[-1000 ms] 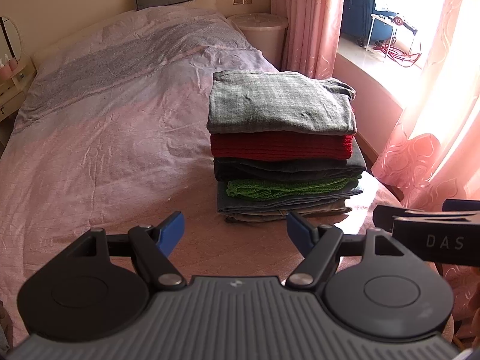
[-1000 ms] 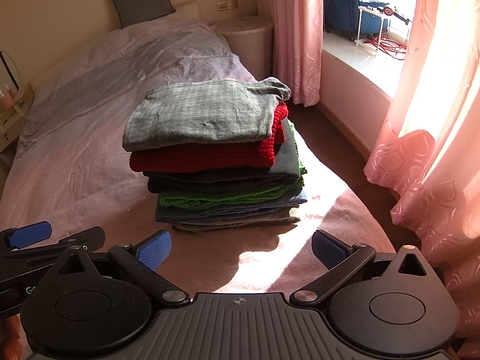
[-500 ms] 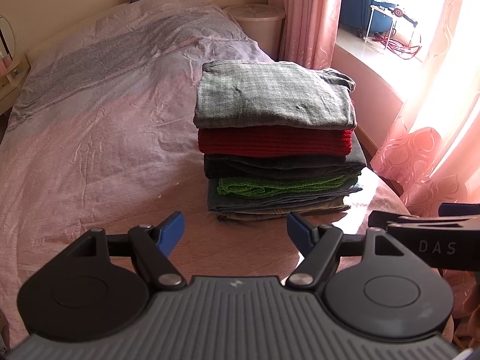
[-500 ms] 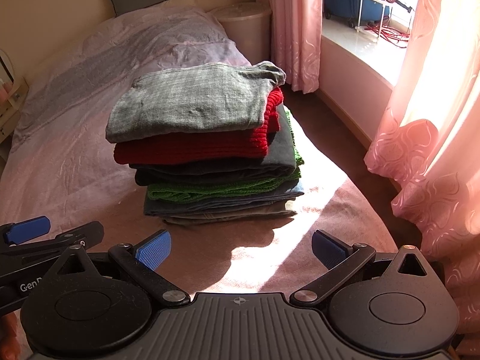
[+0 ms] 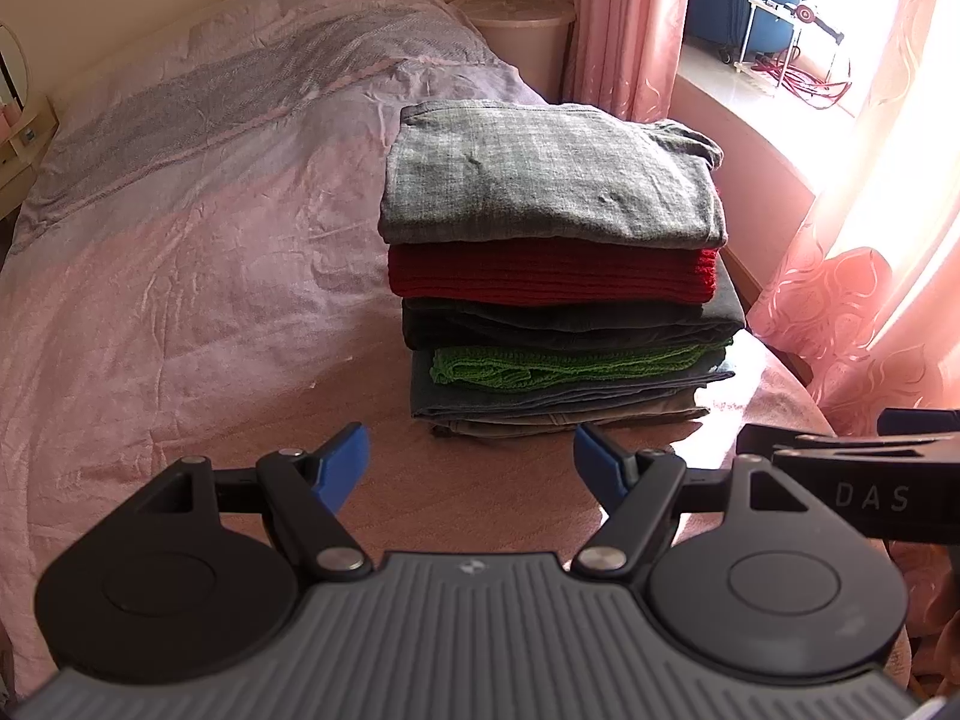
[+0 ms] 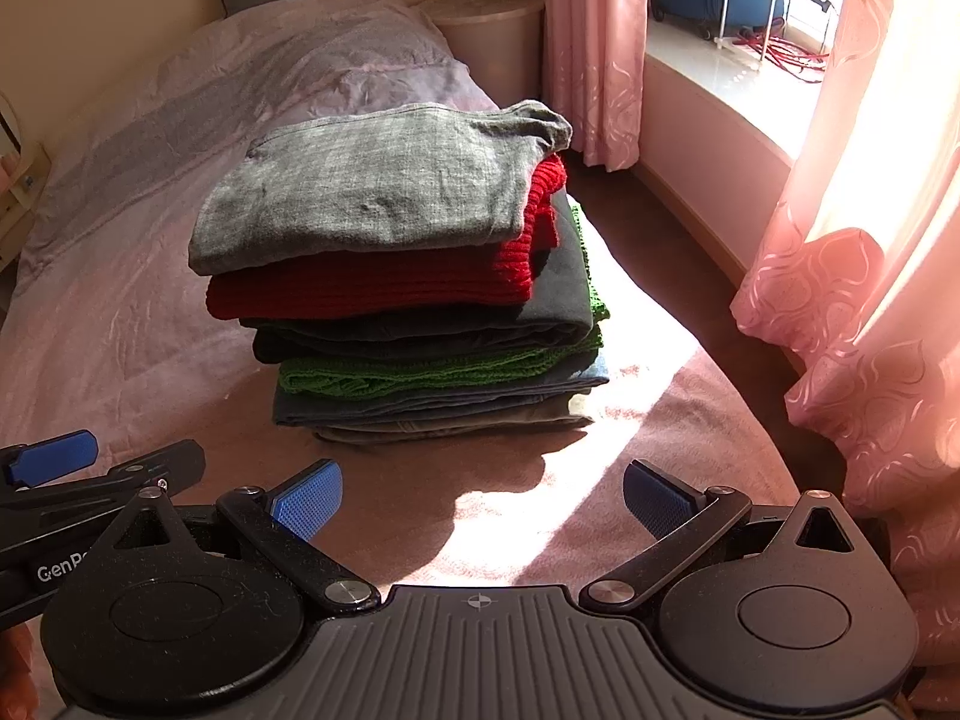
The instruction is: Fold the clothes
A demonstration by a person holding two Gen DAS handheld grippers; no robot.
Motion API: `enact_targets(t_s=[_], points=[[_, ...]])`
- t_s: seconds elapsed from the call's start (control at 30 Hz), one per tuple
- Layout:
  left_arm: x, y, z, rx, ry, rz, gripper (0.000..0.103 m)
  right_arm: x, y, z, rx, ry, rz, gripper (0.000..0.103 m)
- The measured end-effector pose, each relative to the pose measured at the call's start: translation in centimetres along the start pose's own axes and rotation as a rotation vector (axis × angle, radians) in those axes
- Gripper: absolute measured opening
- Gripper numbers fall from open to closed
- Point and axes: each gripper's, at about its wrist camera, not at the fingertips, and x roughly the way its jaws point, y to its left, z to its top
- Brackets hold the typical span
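Clothes [image 5: 555, 276] sit folded in one stack on the bed [image 5: 180, 276], just ahead of both tools. Left gripper [image 5: 471, 462] is wide apart and holds nothing. Right gripper [image 6: 483, 498] is also wide apart and empty, with the stack slightly to its left.

ribbed knit red sweater [image 5: 549, 273], crinkled cloth bedspread [image 5: 180, 252]

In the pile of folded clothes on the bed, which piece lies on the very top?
The grey woven garment tops the pile, directly above the red knit sweater; the dark grey, green and blue pieces lie lower.
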Motion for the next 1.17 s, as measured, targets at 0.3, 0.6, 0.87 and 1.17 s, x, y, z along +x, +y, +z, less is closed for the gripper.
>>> enact_targets(t_s=[0.3,0.6,0.87,1.17], points=[[0.9,-0.2,0.2,-0.009,-0.001,0.013,0.072,1.0,-0.3,0.2,-0.002,0.018,-0.006,0.102],[2.2,-0.5,0.4,-0.01,0.014,0.023,0.072,2.2,-0.7,0.1,-0.002,0.046,-0.012,0.102],[3.2,-0.7,0.7,-0.007,0.028,0.029,0.072,3.2,-1.1,0.4,-0.004,0.065,-0.013,0.102],[3.4,-1.5,1.2,-0.006,-0.008,0.018,0.072,3.8,-1.6,0.8,-0.01,0.074,-0.01,0.102]])
